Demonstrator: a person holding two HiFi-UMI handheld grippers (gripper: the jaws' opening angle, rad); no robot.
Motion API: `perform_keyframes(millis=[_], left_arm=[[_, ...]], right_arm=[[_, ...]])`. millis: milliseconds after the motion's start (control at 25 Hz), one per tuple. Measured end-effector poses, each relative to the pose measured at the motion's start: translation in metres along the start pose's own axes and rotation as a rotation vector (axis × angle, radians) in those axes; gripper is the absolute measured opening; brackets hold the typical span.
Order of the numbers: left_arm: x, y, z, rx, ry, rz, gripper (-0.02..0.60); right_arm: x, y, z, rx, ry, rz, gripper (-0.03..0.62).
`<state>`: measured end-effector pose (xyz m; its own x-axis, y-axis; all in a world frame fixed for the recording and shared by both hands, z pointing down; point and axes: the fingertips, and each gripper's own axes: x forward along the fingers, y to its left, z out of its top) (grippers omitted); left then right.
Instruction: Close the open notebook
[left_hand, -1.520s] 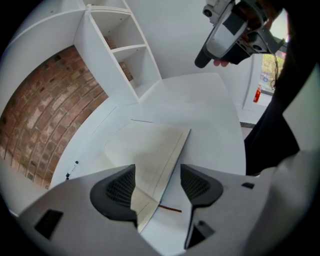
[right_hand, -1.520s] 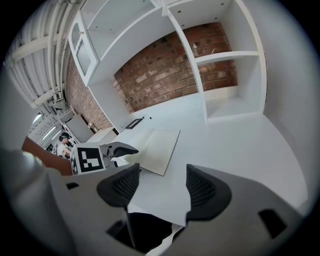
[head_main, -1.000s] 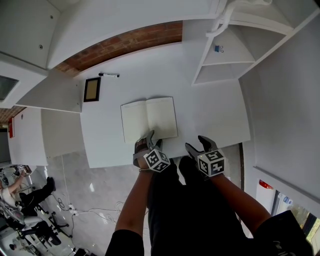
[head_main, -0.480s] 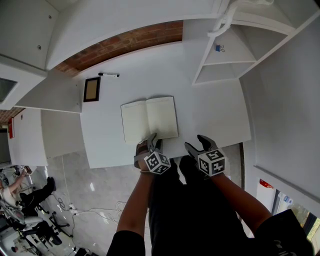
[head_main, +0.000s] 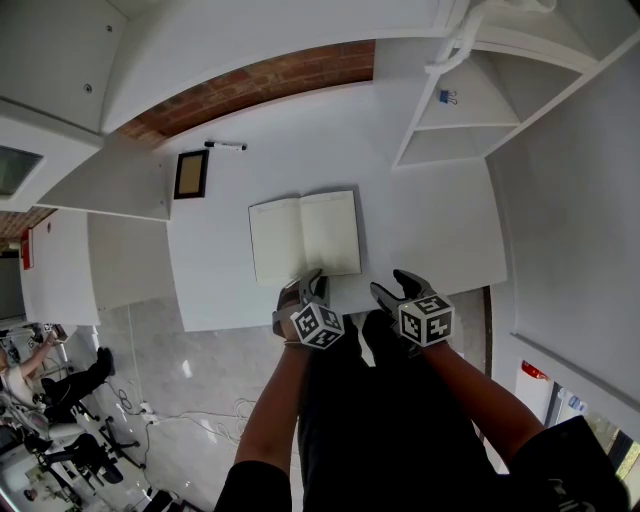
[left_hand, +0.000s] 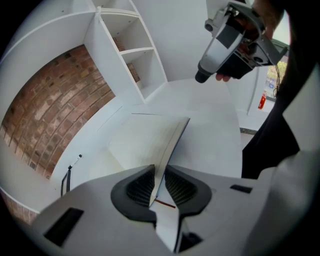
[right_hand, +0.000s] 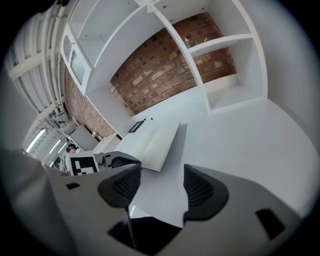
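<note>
The open notebook (head_main: 305, 235) lies flat on the white table (head_main: 430, 230) with its pale pages up; it also shows in the left gripper view (left_hand: 145, 142) and the right gripper view (right_hand: 152, 142). My left gripper (head_main: 309, 281) is at the notebook's near edge, by the right-hand page. Its jaws are closing, and the edge of that page runs between them (left_hand: 159, 182) with a thin gap still showing at one pad. My right gripper (head_main: 396, 286) hangs open over bare table to the right of the notebook, nothing between its jaws (right_hand: 160, 187).
A pen (head_main: 225, 146) and a small dark frame (head_main: 191, 174) lie at the table's far left. White shelves (head_main: 450, 130) stand at the back right, with a binder clip (head_main: 447, 97) on one. The table's near edge (head_main: 230, 318) runs just below the grippers.
The left gripper's jaws have narrowed from wide open to nearly together around the notebook's near edge. Both hands have stayed almost in place.
</note>
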<state>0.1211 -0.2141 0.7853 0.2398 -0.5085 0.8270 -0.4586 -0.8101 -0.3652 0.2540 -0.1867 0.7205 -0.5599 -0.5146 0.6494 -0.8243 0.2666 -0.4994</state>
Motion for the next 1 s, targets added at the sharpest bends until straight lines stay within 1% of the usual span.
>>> perform_keyframes(millis=[120,320,520,640,800,920,1000], left_arm=[[0.000,0.001,0.000,-0.027,0.001,0.000,0.058],[-0.005,0.004,-0.001,-0.080,-0.008,0.007,0.052],[-0.010,0.006,-0.003,-0.045,0.009,0.030,0.043],[-0.011,0.007,-0.003,-0.063,0.012,0.026,0.043],[-0.011,0.010,-0.005,-0.103,0.011,0.023,0.041],[-0.013,0.011,-0.006,-0.096,0.011,0.029,0.038],[-0.013,0.011,-0.006,-0.082,0.013,0.029,0.038]], right_arm=[[0.008,0.002,0.002,0.028,0.010,0.033,0.253],[0.024,0.008,0.001,0.074,0.038,0.075,0.219],[0.043,0.018,-0.003,0.123,0.097,0.138,0.219],[0.051,0.027,-0.003,0.116,0.127,0.173,0.219],[0.064,0.034,0.001,0.113,0.149,0.198,0.216],[0.070,0.036,-0.001,0.086,0.163,0.207,0.207],[0.073,0.038,-0.002,0.079,0.163,0.219,0.174]])
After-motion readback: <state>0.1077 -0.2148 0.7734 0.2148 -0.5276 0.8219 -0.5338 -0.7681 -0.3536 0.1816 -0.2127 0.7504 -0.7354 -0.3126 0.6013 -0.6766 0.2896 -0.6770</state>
